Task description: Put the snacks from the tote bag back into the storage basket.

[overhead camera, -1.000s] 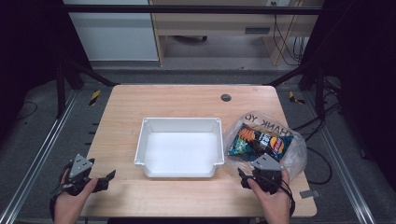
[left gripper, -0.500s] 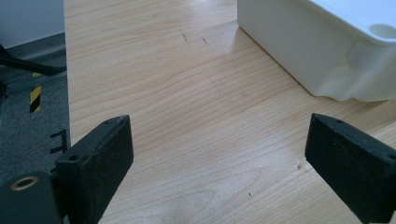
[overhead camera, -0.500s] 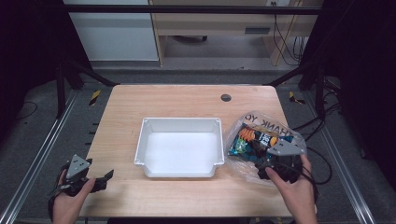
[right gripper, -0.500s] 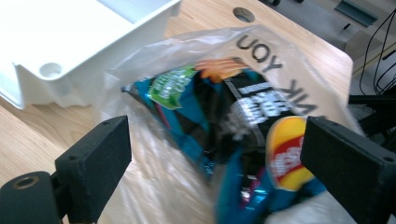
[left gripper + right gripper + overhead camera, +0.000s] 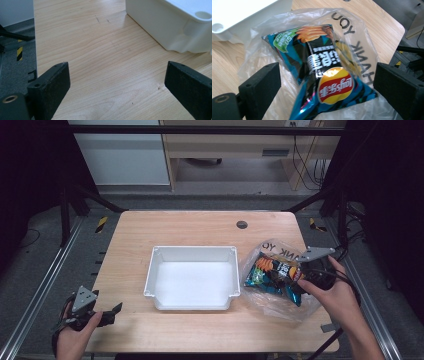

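Light wooden tabletop [image 5: 190,227] carries a white rectangular plastic bin [image 5: 192,277] at its centre. Ahead of the right gripper [image 5: 327,87], between its spread jaws, lies a blue crisp packet [image 5: 324,75] in a clear plastic bag [image 5: 280,297]. The left gripper [image 5: 117,82], also spread and empty, has the bin's corner ahead to its right.

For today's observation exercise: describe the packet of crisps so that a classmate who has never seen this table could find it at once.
Start at the wooden table and find the white tray in its middle. Just right of the tray lies a clear plastic bag with black lettering, and the crisp packet sits inside it. It is the one colourful thing there: shiny blue and black, with a red-and-yellow round logo.
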The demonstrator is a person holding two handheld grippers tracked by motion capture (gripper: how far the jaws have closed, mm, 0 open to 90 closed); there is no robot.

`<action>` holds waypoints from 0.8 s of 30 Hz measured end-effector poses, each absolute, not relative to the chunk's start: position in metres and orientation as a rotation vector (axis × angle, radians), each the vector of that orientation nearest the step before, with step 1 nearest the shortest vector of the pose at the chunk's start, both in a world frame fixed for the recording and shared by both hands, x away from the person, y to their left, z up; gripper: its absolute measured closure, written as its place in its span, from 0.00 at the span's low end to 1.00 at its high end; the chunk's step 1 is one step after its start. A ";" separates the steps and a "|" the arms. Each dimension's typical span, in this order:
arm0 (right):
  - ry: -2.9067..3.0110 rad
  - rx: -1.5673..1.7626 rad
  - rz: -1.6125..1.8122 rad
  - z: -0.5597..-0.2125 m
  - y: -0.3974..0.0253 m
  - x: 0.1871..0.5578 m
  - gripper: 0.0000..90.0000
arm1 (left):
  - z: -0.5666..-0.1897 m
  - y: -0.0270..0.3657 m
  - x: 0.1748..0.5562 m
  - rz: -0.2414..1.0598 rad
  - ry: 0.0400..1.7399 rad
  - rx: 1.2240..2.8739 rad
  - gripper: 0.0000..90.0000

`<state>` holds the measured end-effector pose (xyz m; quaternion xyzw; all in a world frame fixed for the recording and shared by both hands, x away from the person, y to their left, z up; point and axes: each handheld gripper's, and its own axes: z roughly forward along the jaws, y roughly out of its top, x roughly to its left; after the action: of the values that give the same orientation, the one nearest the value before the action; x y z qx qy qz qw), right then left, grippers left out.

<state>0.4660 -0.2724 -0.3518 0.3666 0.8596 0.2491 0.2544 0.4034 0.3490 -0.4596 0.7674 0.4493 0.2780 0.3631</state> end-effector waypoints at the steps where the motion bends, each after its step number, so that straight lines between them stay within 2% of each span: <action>1: 2.335 0.996 0.677 -0.352 -0.272 0.466 0.09 | -0.460 0.348 0.404 0.712 1.155 1.981 0.06; 6: 2.382 0.989 0.700 -0.344 -0.274 0.489 0.09 | -0.461 0.347 0.403 0.709 1.150 1.996 0.06; 10: 2.430 0.942 0.642 -0.344 -0.271 0.508 0.14 | -0.461 0.347 0.403 0.710 1.149 1.994 0.06; 24: 2.535 0.890 0.530 -0.356 -0.251 0.526 0.10 | -0.460 0.347 0.403 0.701 1.146 2.000 0.06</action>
<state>0.5264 -0.2510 -0.3561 0.3185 0.9070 0.1897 0.2000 0.4028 0.3466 -0.4596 0.7751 0.4440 0.2716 0.3581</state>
